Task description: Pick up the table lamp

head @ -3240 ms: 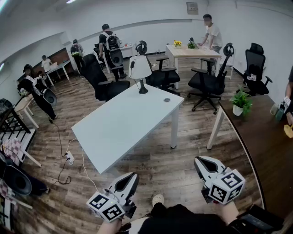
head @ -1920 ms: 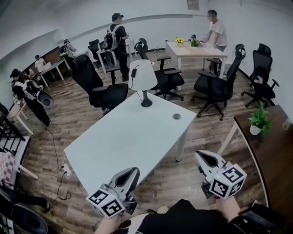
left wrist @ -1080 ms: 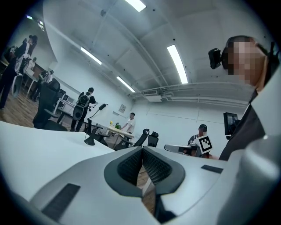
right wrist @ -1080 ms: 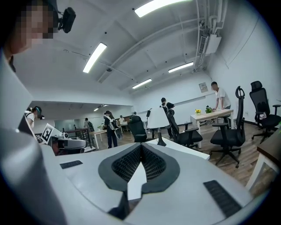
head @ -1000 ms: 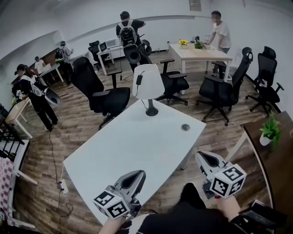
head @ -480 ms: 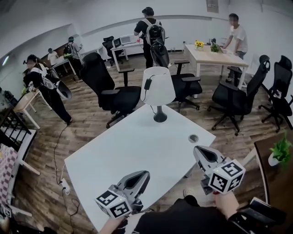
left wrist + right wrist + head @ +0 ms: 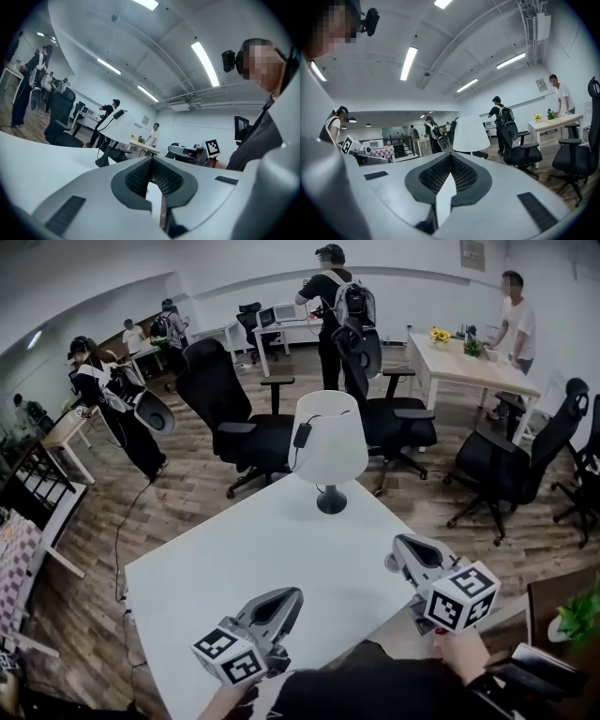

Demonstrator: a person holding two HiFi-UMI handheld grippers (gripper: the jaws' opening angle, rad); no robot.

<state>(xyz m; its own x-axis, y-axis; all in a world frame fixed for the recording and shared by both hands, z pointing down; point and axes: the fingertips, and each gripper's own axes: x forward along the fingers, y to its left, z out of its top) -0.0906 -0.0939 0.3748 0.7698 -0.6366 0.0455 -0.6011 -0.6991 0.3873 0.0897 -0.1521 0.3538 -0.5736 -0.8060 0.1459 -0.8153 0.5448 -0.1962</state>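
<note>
A white table [image 7: 216,568] is seen from above. The lamp [image 7: 328,442] is set upright near the far edge of the table. Its white shade is carried on a thin stem over a round dark base. A small dark box [image 7: 303,435] is hung on a cord at the side of the shade.

Two grippers are held low over the near part of the table. The left gripper [image 7: 289,596] is pressed together, and nothing is kept between its jaws. The right gripper [image 7: 397,547] is pressed together too, and nothing is held in it. Both are pointed toward the lamp, and both are kept well apart from it. The lamp is touched by neither one.

In the left gripper view, the lamp is seen ahead and a little to the left, past the closed jaws. The right gripper is seen off to the right there. In the right gripper view, the shade is seen just above the closed jaws, almost straight ahead.

Black chairs [image 7: 220,395] are placed behind the table on a wood floor [image 7: 187,512]. A wood desk [image 7: 469,367] with yellow flowers [image 7: 439,335] is seen far off at the right. Some people [image 7: 339,296] are seen standing around the room. A green plant [image 7: 579,613] is seen at the lower right edge.
</note>
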